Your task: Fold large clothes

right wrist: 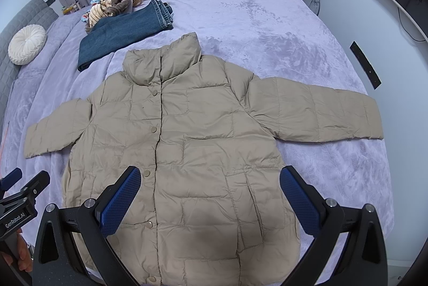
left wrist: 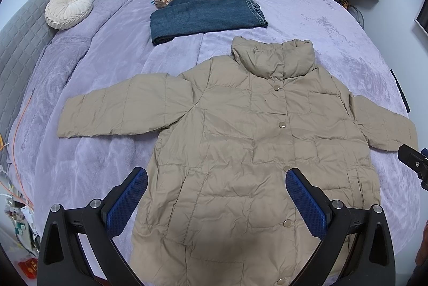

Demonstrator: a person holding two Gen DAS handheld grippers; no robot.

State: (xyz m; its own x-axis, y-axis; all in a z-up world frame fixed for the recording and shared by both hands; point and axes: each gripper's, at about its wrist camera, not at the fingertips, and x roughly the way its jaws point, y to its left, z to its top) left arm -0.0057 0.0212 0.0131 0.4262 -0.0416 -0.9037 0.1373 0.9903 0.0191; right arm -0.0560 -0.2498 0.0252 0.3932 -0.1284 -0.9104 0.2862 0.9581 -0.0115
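Both tongs, left tongs and right tongs, hung wide open and empty over the jacket hem, its length running toward twelve o'clock, sleeves at nine and three.

Black left gripper frame, silver screws, blue dimpled jaws.

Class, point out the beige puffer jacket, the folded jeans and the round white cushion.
beige puffer jacket [left wrist: 240, 138], left wrist view, chest panel.
folded jeans [left wrist: 203, 15], left wrist view, top layer.
round white cushion [right wrist: 26, 44], right wrist view, centre.

Both wrist views look down close over one jacket.
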